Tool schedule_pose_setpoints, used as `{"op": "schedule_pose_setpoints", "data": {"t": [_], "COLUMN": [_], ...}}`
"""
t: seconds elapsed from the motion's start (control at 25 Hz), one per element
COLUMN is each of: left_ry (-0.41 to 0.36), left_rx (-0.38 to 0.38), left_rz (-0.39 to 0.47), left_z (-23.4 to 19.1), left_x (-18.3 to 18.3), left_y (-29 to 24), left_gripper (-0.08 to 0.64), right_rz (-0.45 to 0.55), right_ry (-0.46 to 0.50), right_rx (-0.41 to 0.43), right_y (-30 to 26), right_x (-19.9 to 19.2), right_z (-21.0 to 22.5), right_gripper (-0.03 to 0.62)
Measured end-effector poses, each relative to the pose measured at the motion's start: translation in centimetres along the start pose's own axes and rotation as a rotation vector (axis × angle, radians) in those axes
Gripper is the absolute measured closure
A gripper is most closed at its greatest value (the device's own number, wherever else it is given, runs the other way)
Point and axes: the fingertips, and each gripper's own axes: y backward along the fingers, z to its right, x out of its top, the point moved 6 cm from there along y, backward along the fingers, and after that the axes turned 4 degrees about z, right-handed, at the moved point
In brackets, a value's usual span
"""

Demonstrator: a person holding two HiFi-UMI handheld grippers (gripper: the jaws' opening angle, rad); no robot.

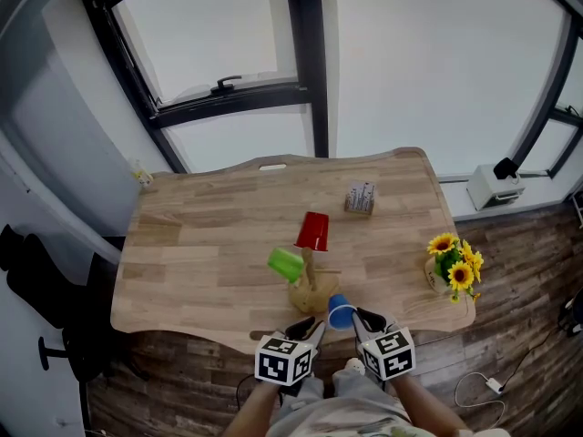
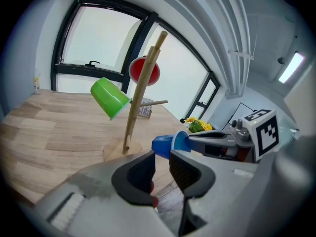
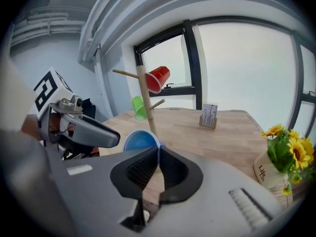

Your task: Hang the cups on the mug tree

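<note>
While the right gripper (image 3: 157, 151) has its fingers (image 3: 140, 169) clamped on the rim of the blue cup (image 3: 139, 140), the left gripper (image 2: 162, 158) sits just beside it, fingers slightly apart on nothing. That cup's at the near edge of the worktop (image 1: 200, 244), right by the mug tree (image 1: 308, 276), where the green cup (image 1: 285, 263) and red cup (image 1: 312, 231) hang. Loads of bare wood to the left and behind; sunflowers (image 1: 454, 264) hug the right edge.
</note>
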Motion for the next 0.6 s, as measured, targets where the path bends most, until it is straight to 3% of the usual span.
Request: {"op": "schedule_pose_setpoints", "data": {"t": [0.36, 0.6], "left_ry": [0.032, 0.049], "left_rx": [0.067, 0.109], "left_rz": [0.034, 0.056], "left_z": [-2.9, -4.1], "left_x": [0.9, 1.5], "left_y": [1.4, 2.2], "left_gripper": [0.466, 0.520], "right_rz": [0.065, 0.131], "right_ry": [0.014, 0.018], "right_rx": [-0.122, -0.201], "right_y": [1.2, 2.5], "right_x": [2.2, 4.5], "right_z": [4.0, 6.6], "right_gripper": [0.578, 0.578]}}
